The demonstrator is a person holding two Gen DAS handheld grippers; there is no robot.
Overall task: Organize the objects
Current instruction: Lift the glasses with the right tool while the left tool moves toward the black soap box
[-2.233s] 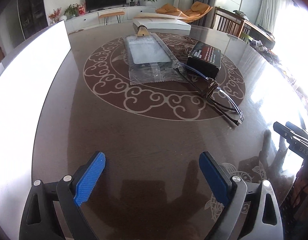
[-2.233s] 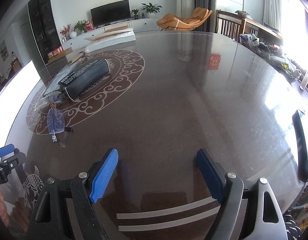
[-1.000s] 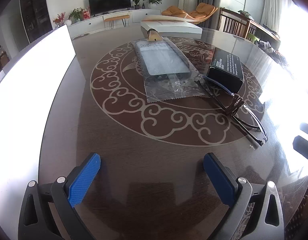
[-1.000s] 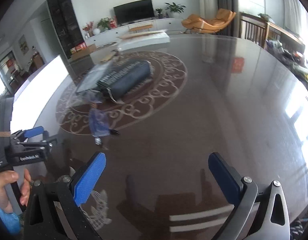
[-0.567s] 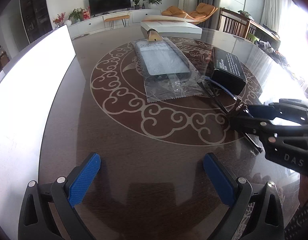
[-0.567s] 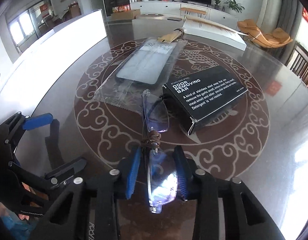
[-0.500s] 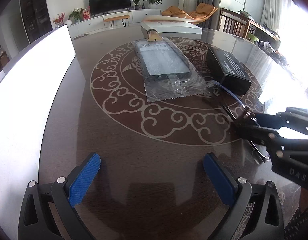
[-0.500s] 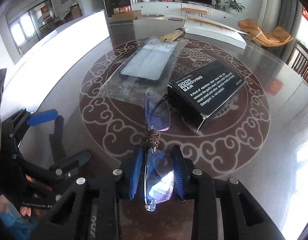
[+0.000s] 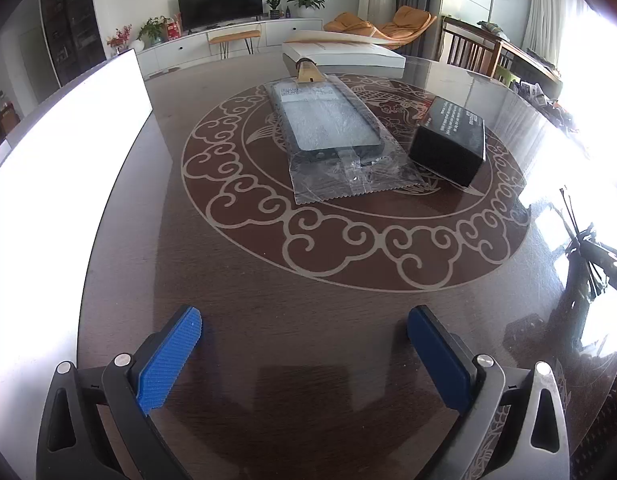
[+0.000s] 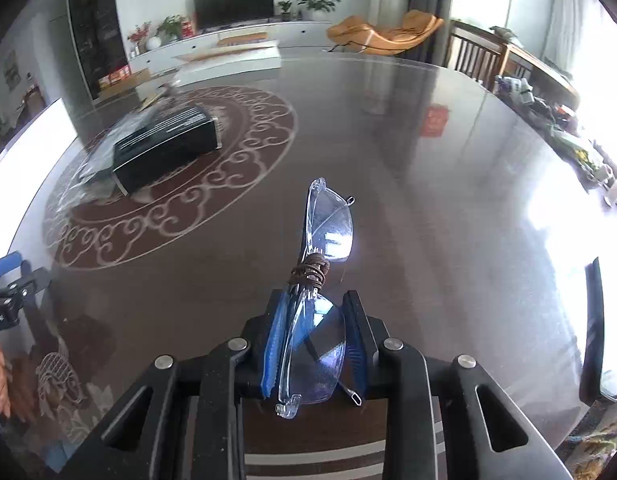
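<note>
My right gripper (image 10: 314, 312) is shut on a pair of clear blue-tinted glasses (image 10: 328, 224) and holds them above the dark round table (image 10: 428, 208); one lens sits between the blue pads, the other sticks forward. A black box with white print (image 10: 164, 148) lies on the table's scroll pattern, also in the left wrist view (image 9: 448, 144). A phone-shaped item in a clear plastic bag (image 9: 332, 136) lies left of the box. My left gripper (image 9: 304, 344) is open and empty, low over the near part of the table.
A flat white box (image 9: 344, 54) lies at the table's far edge. A bright white panel (image 9: 60, 160) stands along the left edge. Chairs and a cluttered side table (image 10: 548, 92) stand at the right. The right gripper's glasses show faintly in the left wrist view (image 9: 576, 232).
My right gripper closed on the glasses, lifted them off the table and swung right, away from the box. The box shifted slightly. My left gripper stayed still.
</note>
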